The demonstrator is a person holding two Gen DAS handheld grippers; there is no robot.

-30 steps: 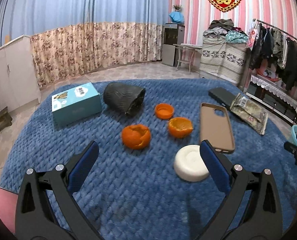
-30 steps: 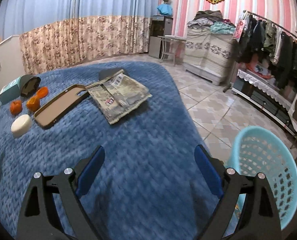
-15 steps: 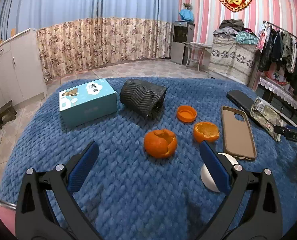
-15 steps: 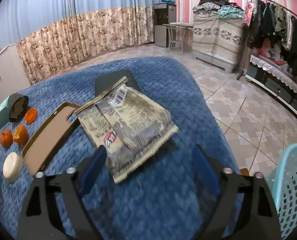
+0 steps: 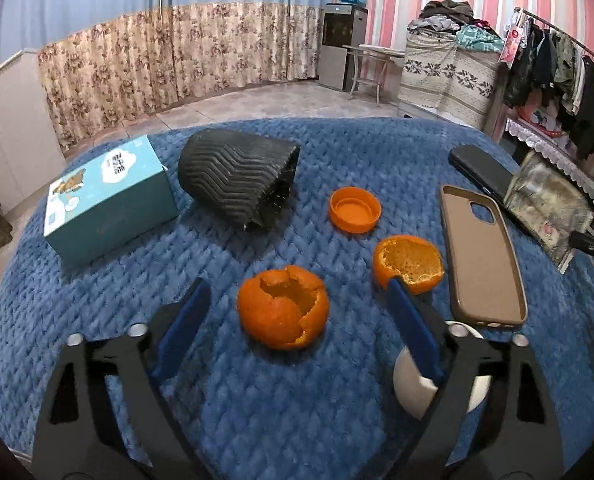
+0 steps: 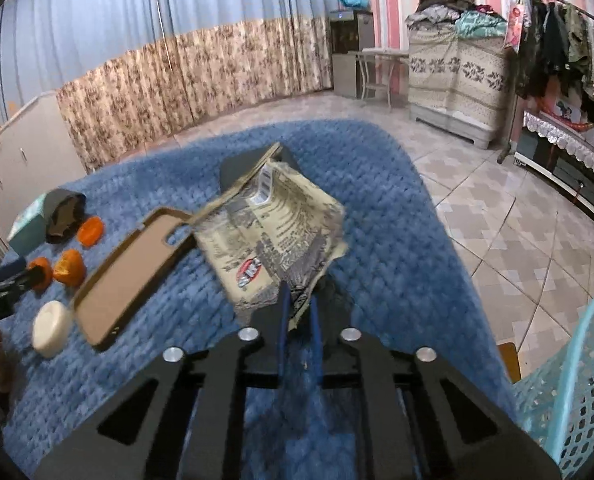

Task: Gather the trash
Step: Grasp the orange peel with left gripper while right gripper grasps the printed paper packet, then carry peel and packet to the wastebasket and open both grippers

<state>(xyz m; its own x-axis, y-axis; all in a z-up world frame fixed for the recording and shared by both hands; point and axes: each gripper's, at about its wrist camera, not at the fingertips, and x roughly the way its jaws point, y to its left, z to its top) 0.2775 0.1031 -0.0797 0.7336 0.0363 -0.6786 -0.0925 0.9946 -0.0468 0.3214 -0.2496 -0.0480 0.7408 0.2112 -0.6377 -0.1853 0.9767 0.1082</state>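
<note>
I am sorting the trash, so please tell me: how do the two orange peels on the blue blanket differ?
The near orange peel is almost a closed ball with a torn gap on top; the far orange peel is an open cup, its pale inside showing. The near one lies between the open left tool's fingers; the far one lies beside the phone case. Both are hollow.

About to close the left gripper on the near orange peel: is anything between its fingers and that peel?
Nothing visible. The left gripper straddles the orange peel with bare blue blanket in both gaps.
</note>
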